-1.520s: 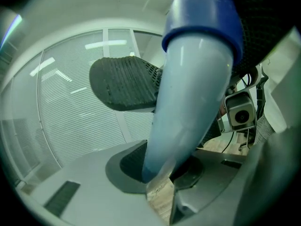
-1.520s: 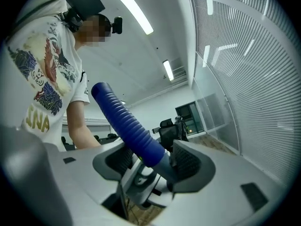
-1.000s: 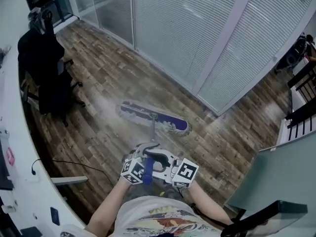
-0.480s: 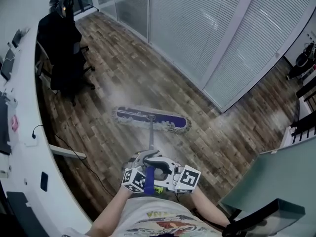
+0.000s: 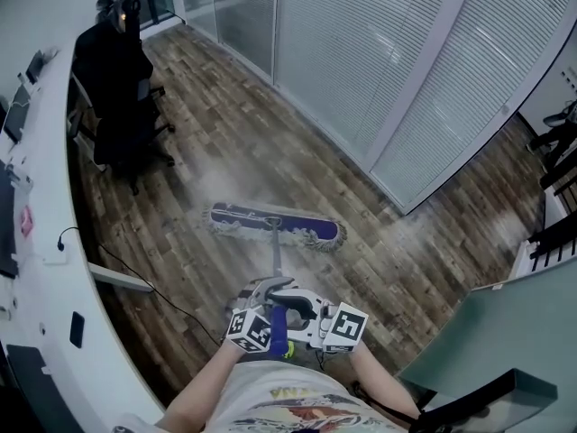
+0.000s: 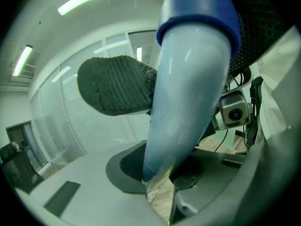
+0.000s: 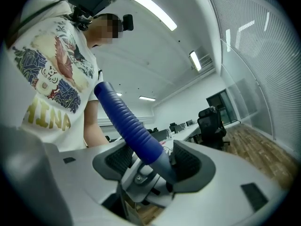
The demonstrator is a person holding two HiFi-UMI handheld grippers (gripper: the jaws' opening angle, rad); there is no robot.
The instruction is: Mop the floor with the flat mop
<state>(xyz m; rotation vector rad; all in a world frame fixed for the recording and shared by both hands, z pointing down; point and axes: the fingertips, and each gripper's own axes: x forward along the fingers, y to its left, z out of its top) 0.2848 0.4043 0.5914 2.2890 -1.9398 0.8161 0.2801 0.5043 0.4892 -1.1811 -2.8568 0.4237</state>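
In the head view the flat mop's purple, white-fringed head lies flat on the wood floor, a short way in front of me. Its pole rises toward my hands and ends in a blue grip. Both grippers are shut on the handle close together, the left gripper beside the right gripper. In the left gripper view the pale shaft passes between the left gripper jaws. In the right gripper view the ribbed blue grip sits clamped in the right gripper.
A black office chair stands far left beside a curved white desk, and a cable trails on the floor near it. A glass wall with blinds runs diagonally behind the mop. A grey-green panel is at right.
The mop head has swung from slanted to nearly level across the floor, and my hands moved with it. The last half second shows hardly any movement.
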